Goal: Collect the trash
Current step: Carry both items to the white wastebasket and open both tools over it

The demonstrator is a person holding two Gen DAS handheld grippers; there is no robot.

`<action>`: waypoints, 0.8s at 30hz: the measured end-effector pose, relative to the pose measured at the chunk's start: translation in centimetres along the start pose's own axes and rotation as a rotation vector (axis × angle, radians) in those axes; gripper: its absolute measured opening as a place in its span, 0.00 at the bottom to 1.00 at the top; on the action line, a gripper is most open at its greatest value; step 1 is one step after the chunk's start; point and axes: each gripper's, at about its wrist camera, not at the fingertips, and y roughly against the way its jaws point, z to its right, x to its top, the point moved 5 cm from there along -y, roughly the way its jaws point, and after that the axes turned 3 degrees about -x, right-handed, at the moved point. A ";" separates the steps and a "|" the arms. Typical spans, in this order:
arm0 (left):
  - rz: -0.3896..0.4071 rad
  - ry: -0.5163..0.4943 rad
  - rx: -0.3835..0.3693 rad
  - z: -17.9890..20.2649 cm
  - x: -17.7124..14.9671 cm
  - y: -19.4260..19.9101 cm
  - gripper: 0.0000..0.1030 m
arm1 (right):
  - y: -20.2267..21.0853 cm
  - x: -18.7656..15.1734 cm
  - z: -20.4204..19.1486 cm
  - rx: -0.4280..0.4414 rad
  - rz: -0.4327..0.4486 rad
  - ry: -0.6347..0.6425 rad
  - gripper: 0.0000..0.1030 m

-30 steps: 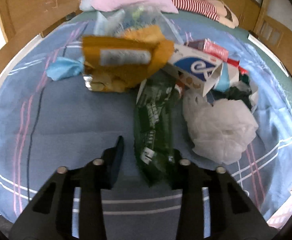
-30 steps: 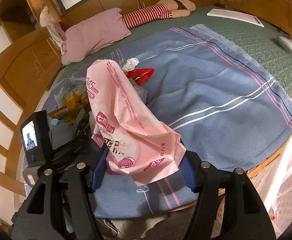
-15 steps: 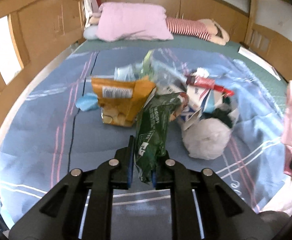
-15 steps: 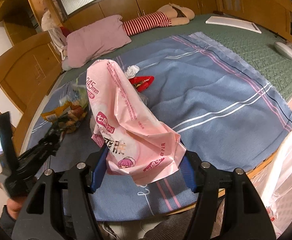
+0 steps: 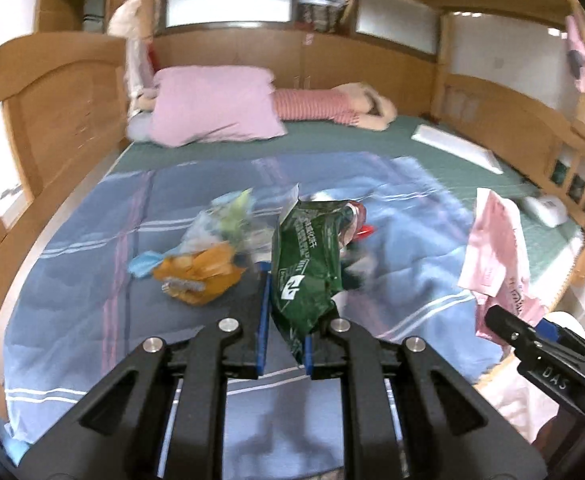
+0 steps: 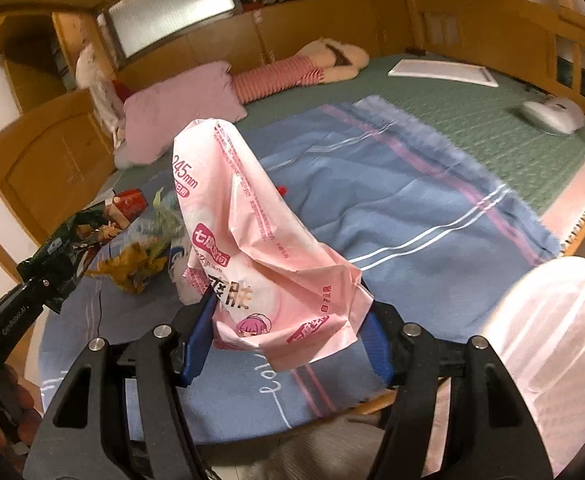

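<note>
My left gripper (image 5: pixel 286 320) is shut on a dark green wrapper (image 5: pixel 306 264) and holds it up above the blue blanket (image 5: pixel 92 272). It also shows in the right wrist view (image 6: pixel 72 240). My right gripper (image 6: pixel 288 332) is shut on a large pink plastic package (image 6: pixel 248 240), held upright above the bed edge; the package also shows at the right of the left wrist view (image 5: pixel 496 252). A pile of trash lies on the blanket: an orange snack bag (image 5: pixel 200 272), a clear bag (image 5: pixel 228 220), a small red wrapper (image 5: pixel 364 232).
A pink pillow (image 5: pixel 212 112) and a striped doll (image 5: pixel 328 106) lie at the head of the bed. A white board (image 5: pixel 456 148) and a white device (image 5: pixel 544 210) rest on the green mat. A pale translucent bag (image 6: pixel 552 340) hangs at the lower right. Wooden bed rails surround.
My left gripper closed on the green wrapper and lifted it off the pile, pulling back and tilting up. My right gripper kept hold of the pink package, nearly still.
</note>
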 end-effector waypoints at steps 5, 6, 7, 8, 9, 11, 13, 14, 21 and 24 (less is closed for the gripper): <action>0.027 -0.071 -0.117 6.0 0.7 1.3 0.14 | 4.8 0.9 4.2 -0.079 0.075 -0.060 0.62; 0.028 -0.089 -0.144 7.5 0.7 1.6 0.14 | 6.0 0.9 5.3 -0.104 0.092 -0.073 0.62; 0.030 -0.109 -0.175 9.2 0.6 1.9 0.14 | 7.1 0.8 6.4 -0.130 0.107 -0.086 0.62; 0.031 -0.123 -0.199 10.5 0.4 2.2 0.14 | 8.1 0.7 7.4 -0.150 0.119 -0.097 0.62; 0.029 -0.140 -0.229 12.0 0.2 2.5 0.14 | 9.4 0.5 8.6 -0.177 0.133 -0.113 0.62; 0.024 -0.175 -0.287 15.0 -0.4 3.2 0.14 | 11.9 0.0 11.0 -0.231 0.160 -0.147 0.62; 0.009 -0.208 -0.348 18.2 -1.2 3.8 0.14 | 13.9 -0.6 12.9 -0.271 0.180 -0.175 0.62; 0.003 -0.219 -0.373 19.5 -1.6 4.0 0.14 | 15.2 -1.0 14.1 -0.297 0.194 -0.191 0.62; -0.024 -0.327 -0.492 28.4 -4.7 5.8 0.14 | 21.3 -3.7 19.0 -0.425 0.261 -0.259 0.62; -0.033 -0.374 -0.513 31.0 -6.0 6.2 0.14 | 23.2 -4.6 20.3 -0.463 0.285 -0.282 0.62</action>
